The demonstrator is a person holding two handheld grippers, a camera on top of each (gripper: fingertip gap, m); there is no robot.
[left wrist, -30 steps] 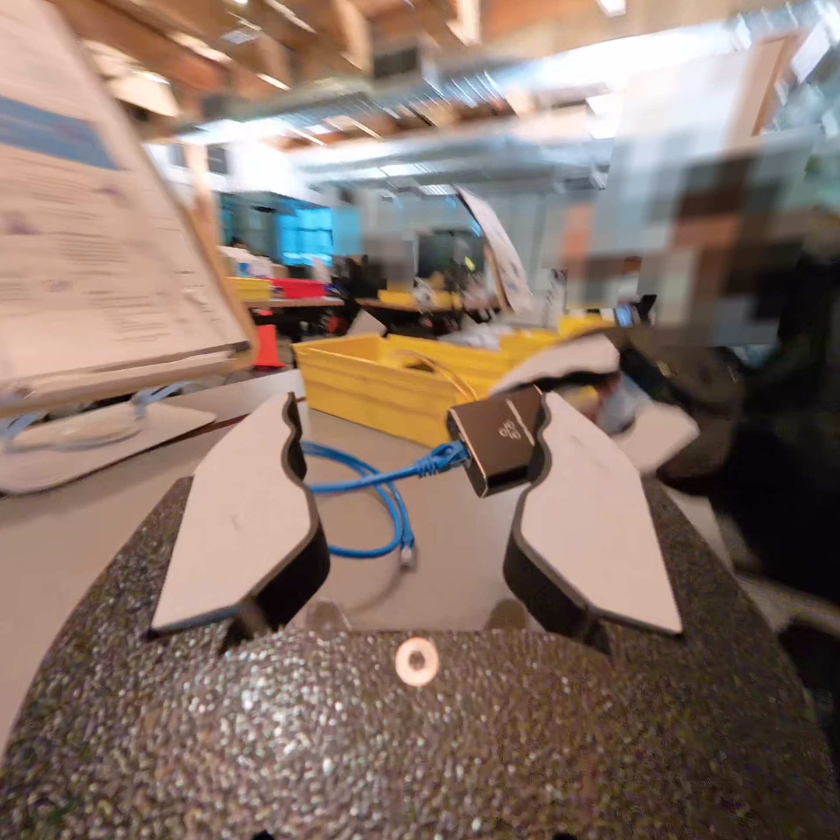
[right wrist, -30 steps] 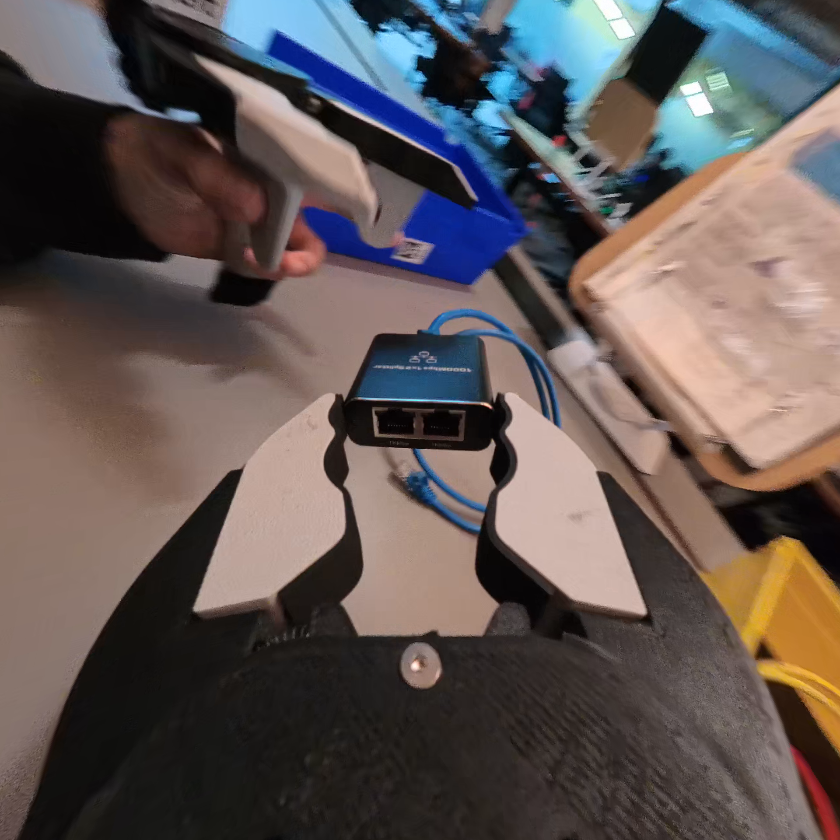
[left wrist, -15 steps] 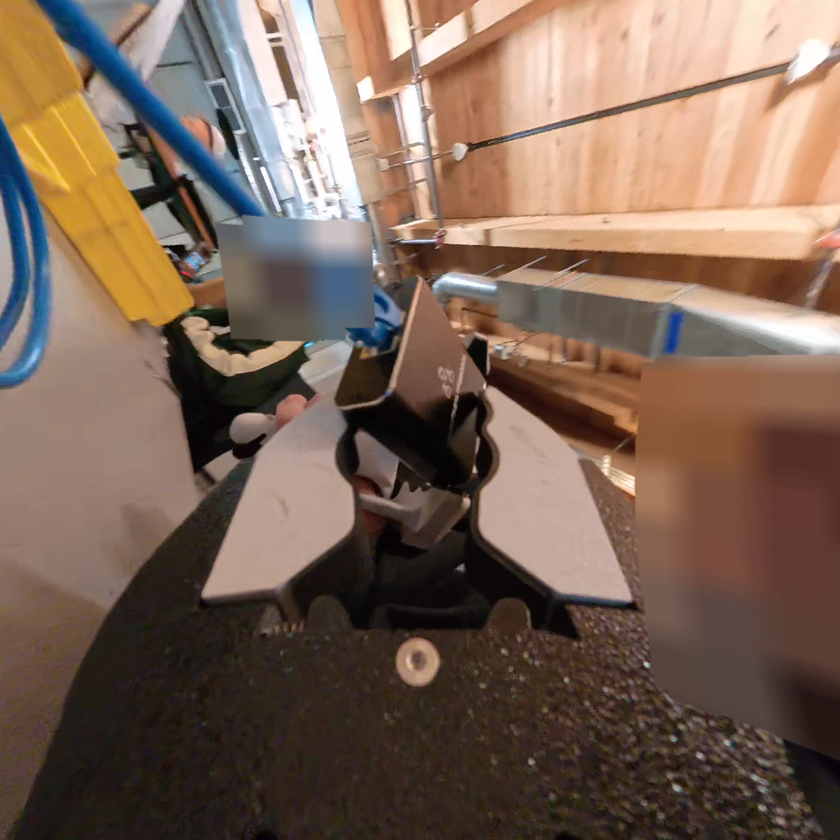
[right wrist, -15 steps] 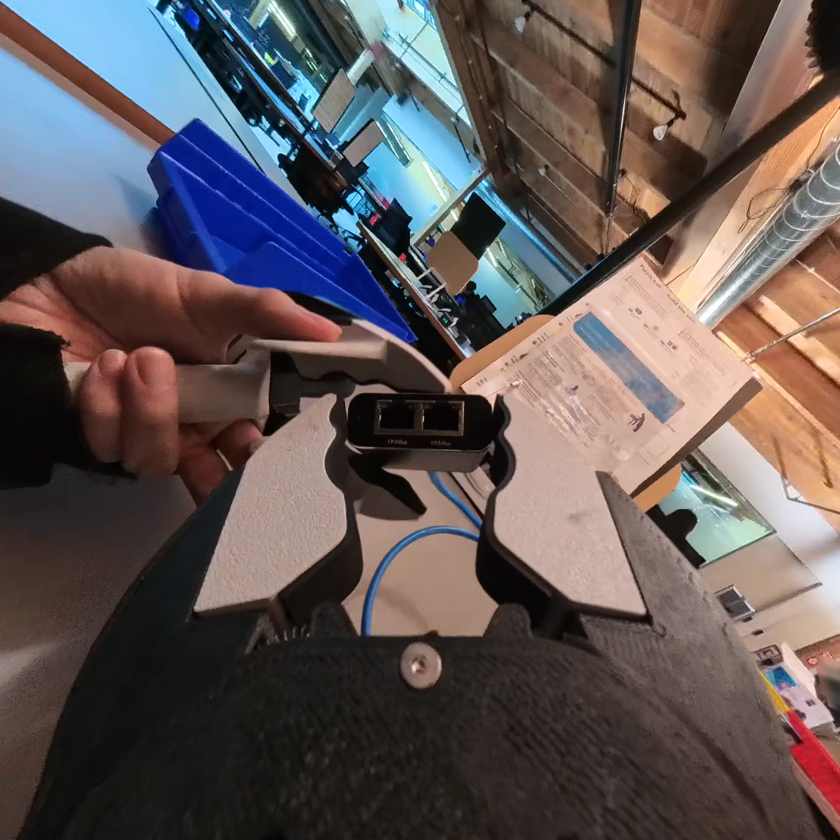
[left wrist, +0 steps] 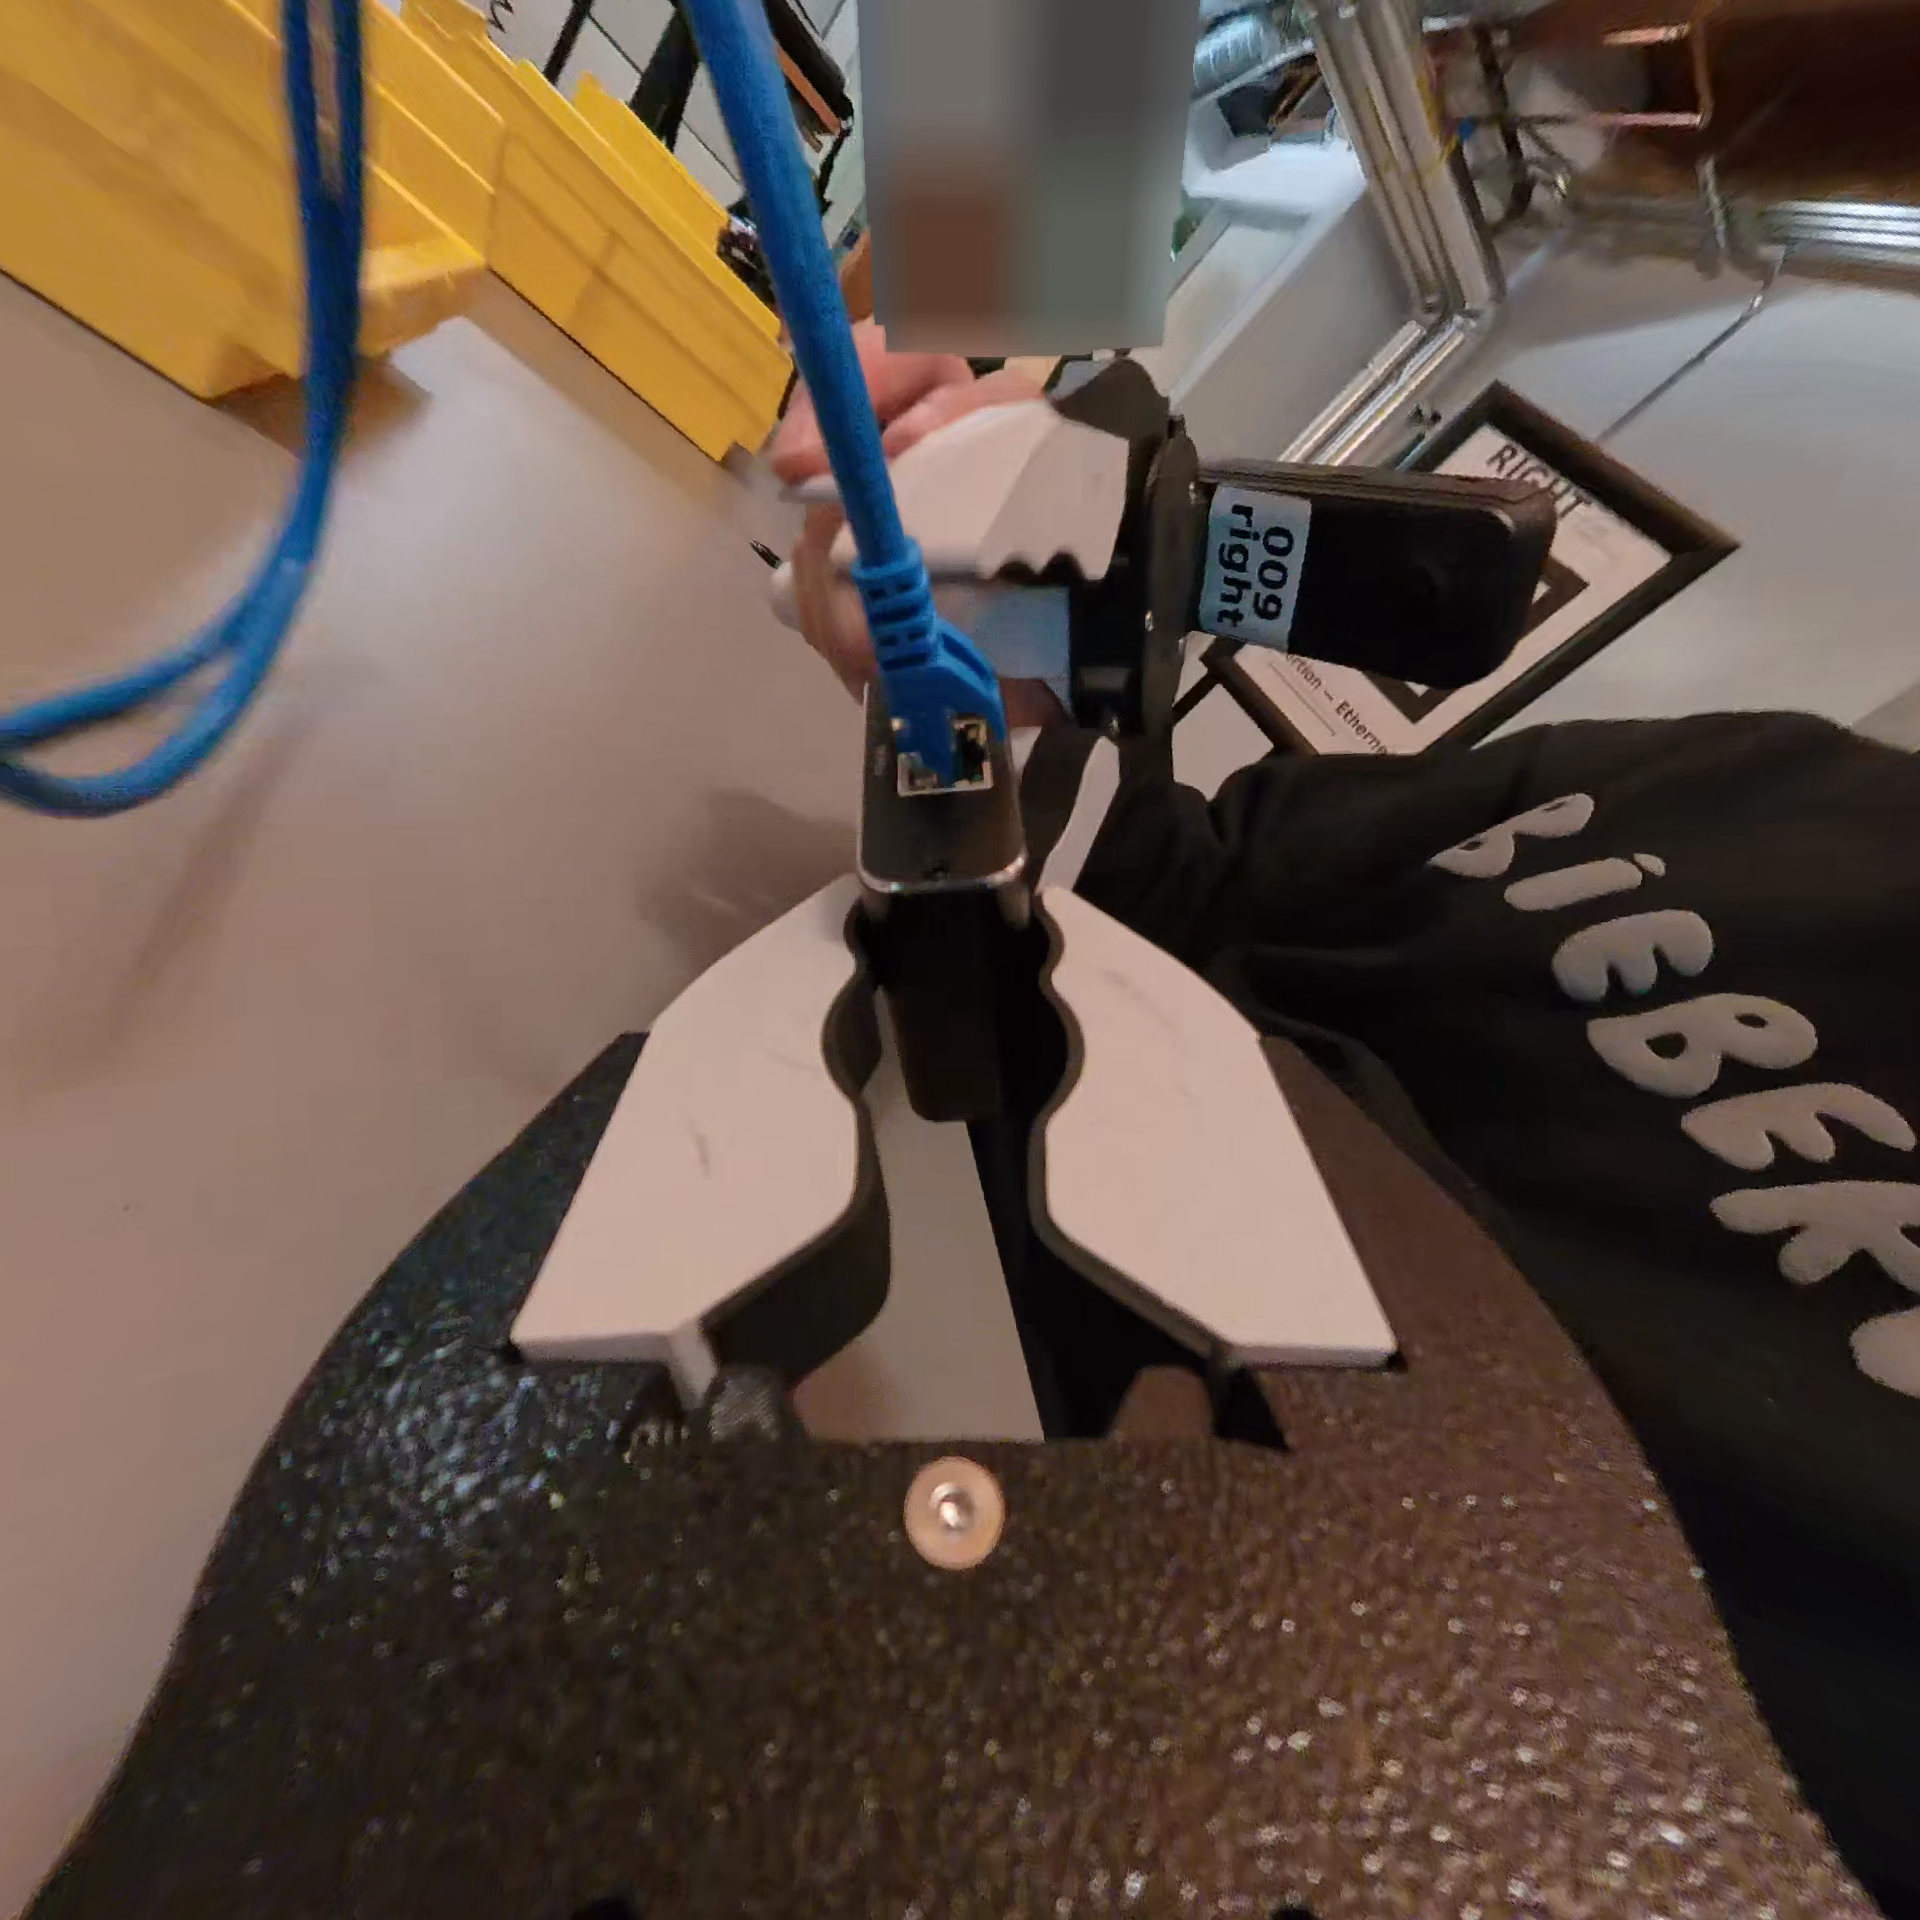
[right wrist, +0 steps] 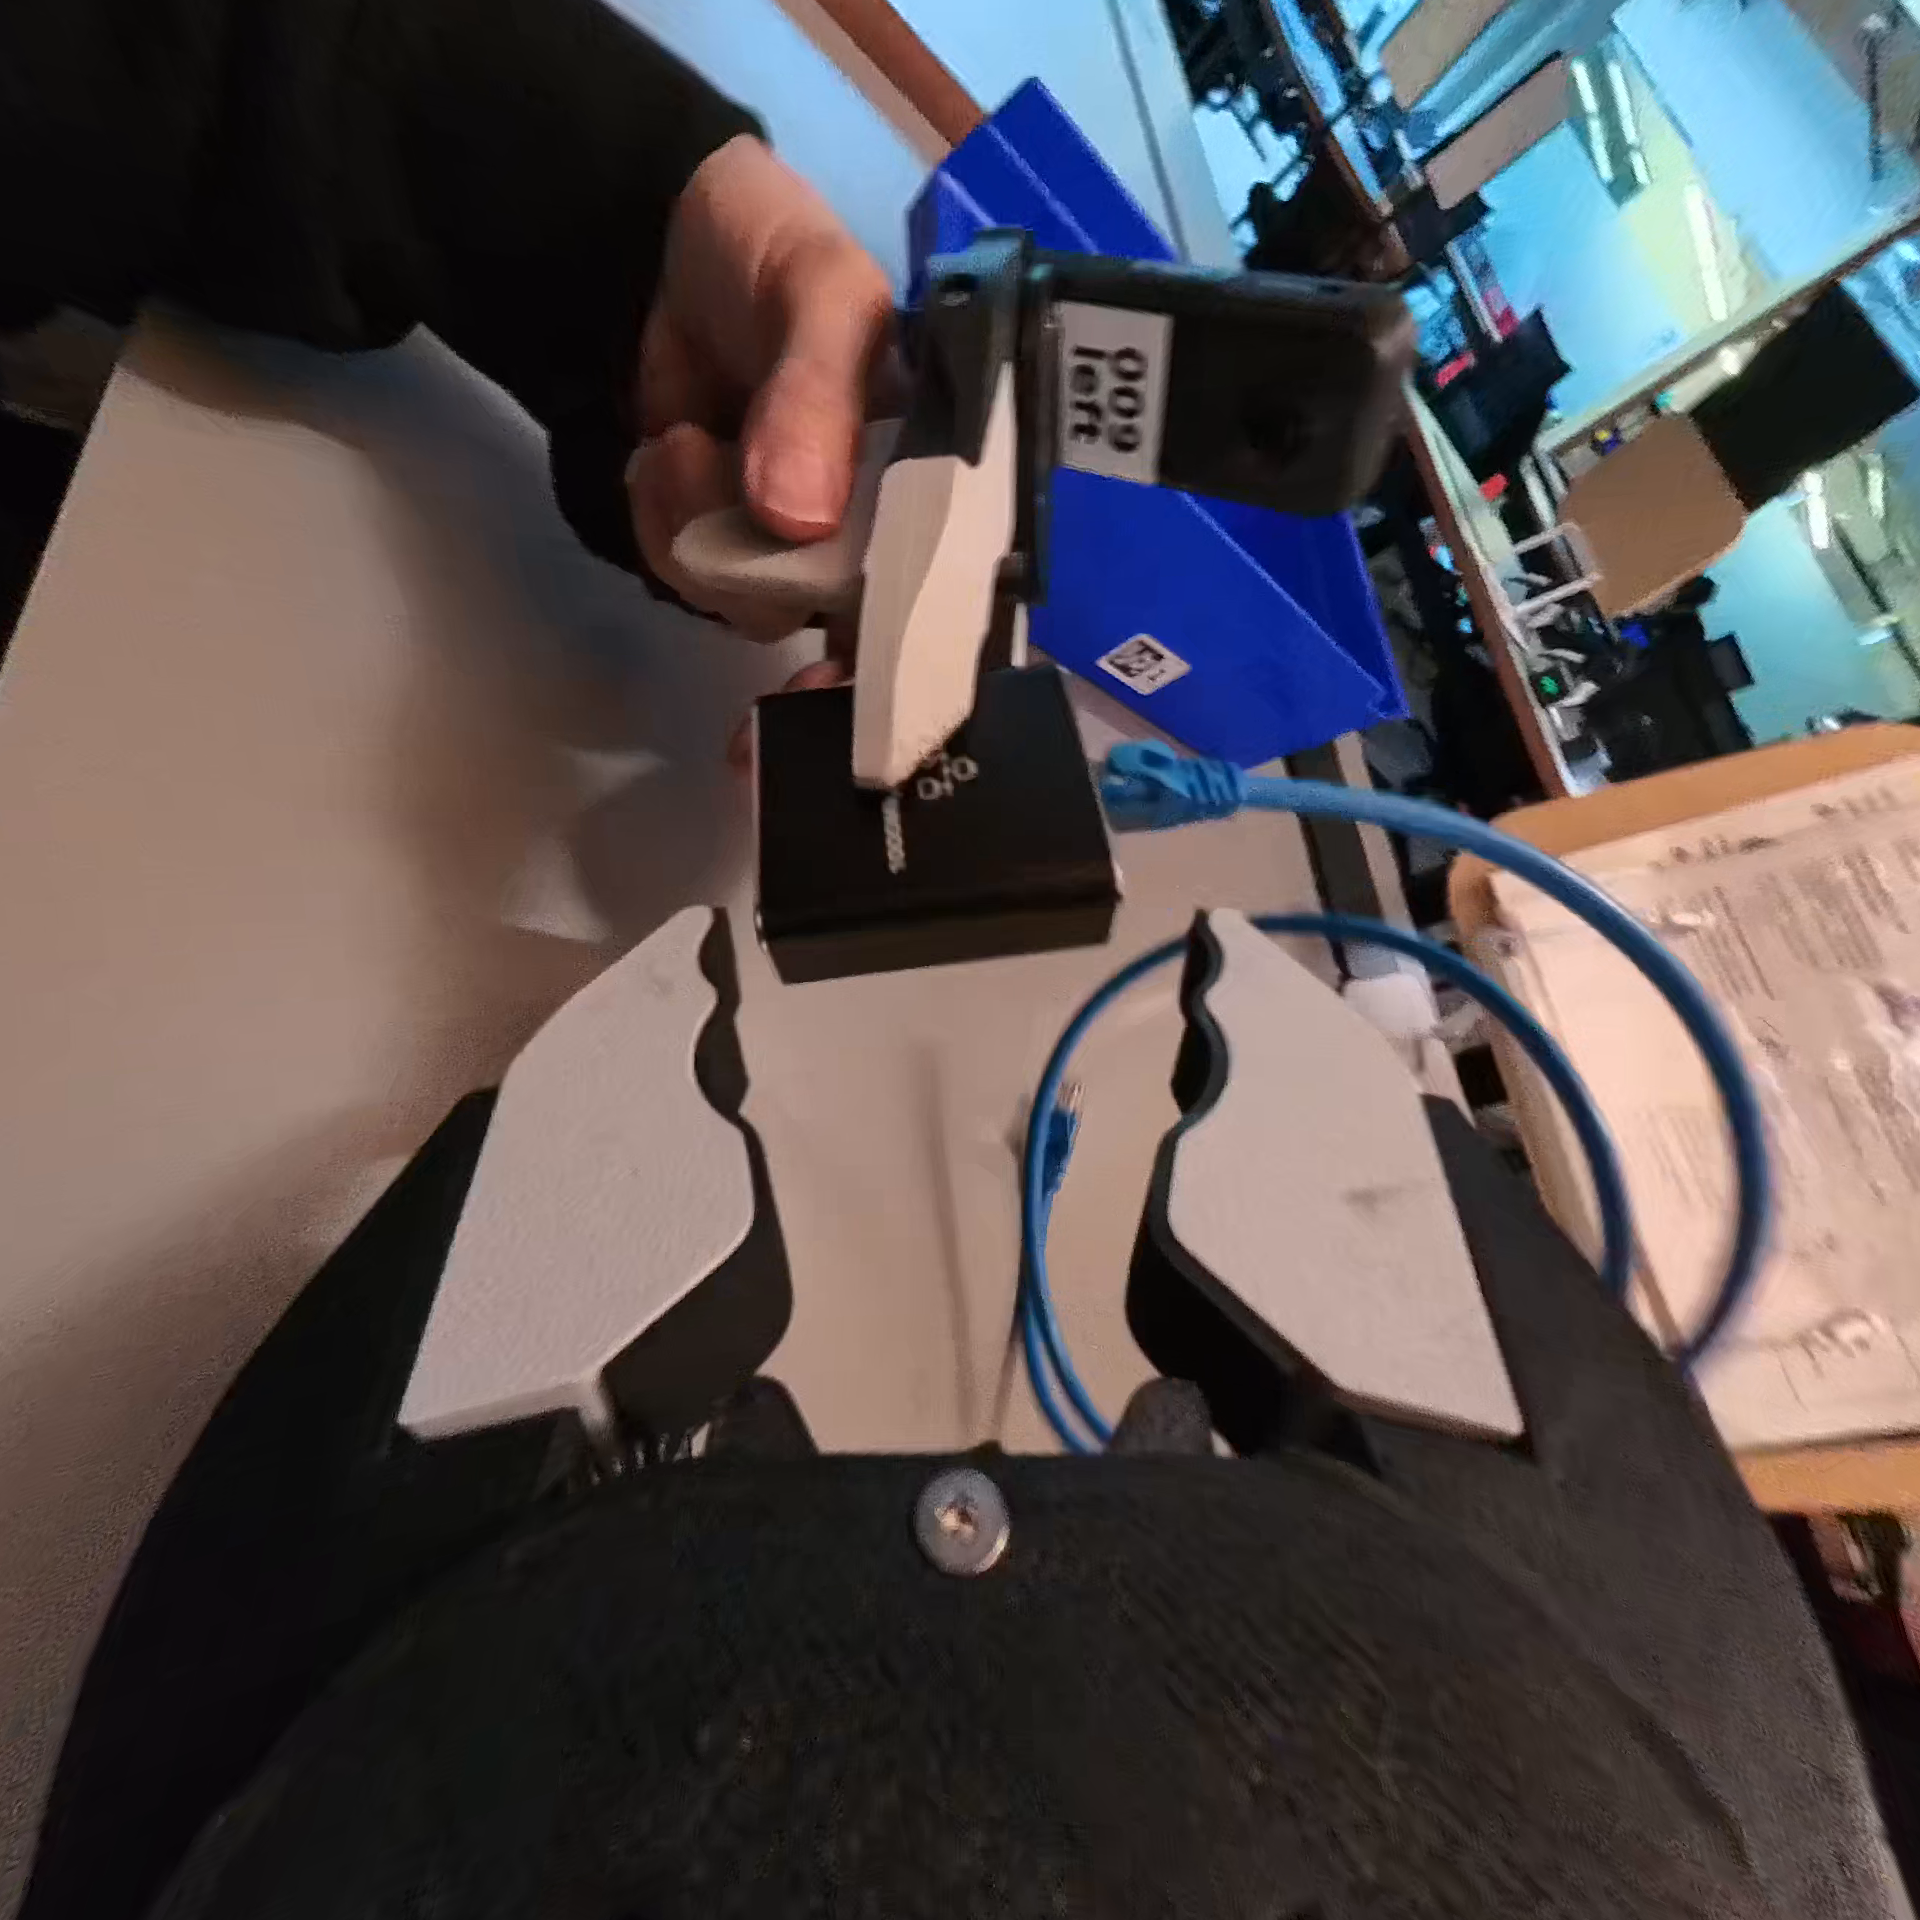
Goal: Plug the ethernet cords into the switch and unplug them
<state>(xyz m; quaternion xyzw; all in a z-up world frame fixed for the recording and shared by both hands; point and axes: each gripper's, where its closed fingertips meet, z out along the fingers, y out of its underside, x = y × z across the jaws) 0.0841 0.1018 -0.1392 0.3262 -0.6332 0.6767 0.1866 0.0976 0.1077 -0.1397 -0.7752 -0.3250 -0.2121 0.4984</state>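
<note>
My left gripper (left wrist: 945, 914) is shut on the black switch (left wrist: 940, 821), pinching its flat faces, with one port end pointing away from me. A blue ethernet cord (left wrist: 790, 208) has its plug (left wrist: 920, 665) seated in that port. In the right wrist view my right gripper (right wrist: 956, 935) is open and empty just below the switch (right wrist: 966, 842), not touching it. A white finger (right wrist: 925, 644) of the left gripper presses on the switch's top face. The plugged connector (right wrist: 1164, 790) sticks out to the right. The cord's loose plug (right wrist: 1055, 1132) hangs between my right fingers.
Yellow bins (left wrist: 312, 208) stand on the grey table (left wrist: 364, 831) at the back. A blue bin (right wrist: 1195, 613) sits behind the switch. A wooden board with a printed sheet (right wrist: 1766, 1091) is at the right. A black sleeve (left wrist: 1558, 1039) fills the right side.
My right gripper held the switch before; it has opened and let go. My left gripper has closed on the switch. Both views have swung round.
</note>
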